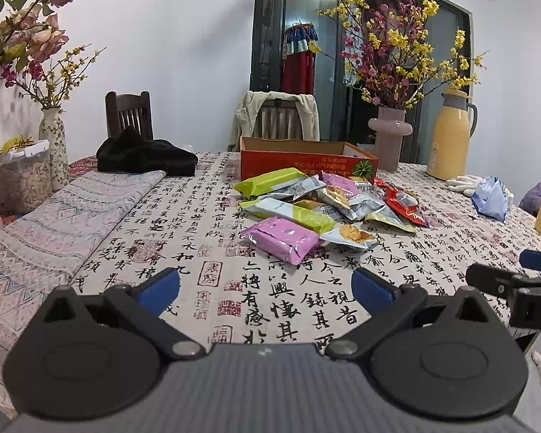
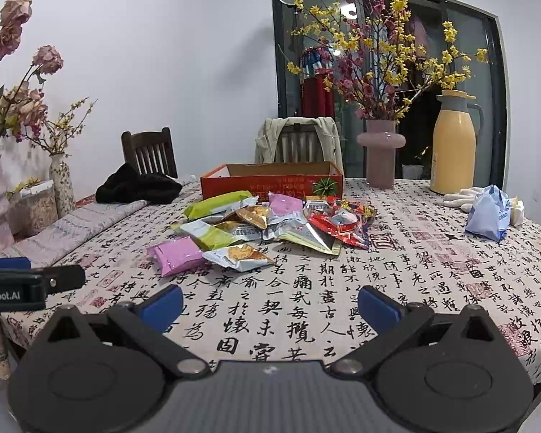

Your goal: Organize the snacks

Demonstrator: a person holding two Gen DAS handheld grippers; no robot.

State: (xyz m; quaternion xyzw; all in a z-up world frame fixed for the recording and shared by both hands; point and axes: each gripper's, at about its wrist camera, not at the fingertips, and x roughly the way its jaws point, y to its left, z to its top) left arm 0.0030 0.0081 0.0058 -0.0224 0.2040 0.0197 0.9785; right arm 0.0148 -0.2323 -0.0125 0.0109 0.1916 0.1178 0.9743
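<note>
We hold the left gripper [image 1: 265, 285] low at the bottom centre of its frame, level over the calligraphy tablecloth [image 1: 184, 238], its blue-padded fingers [image 1: 160, 287] spread wide with nothing between them. The right gripper [image 2: 270, 305] sits the same way at the bottom of its own frame, fingers far apart and empty, aimed across the table. Each tool shows in the other's view: the right one pokes in at the right edge of the left camera, the left one at the left edge of the right camera, so we have them side by side, near the table's near edge.

The snack packets [image 1: 328, 204] lie in a loose heap in the middle of the frame, well ahead of both tools. Nearest us is a pink packet [image 1: 283, 240], touching a green-and-white packet [image 1: 292, 211] behind it; a red packet [image 1: 402, 204] lies at the heap's right side. Just behind the heap stands the open orange box [image 1: 306, 160]. Further right on the cloth are a yellow thermos [image 1: 449, 137] and a blue plastic bag [image 1: 490, 198].
</note>
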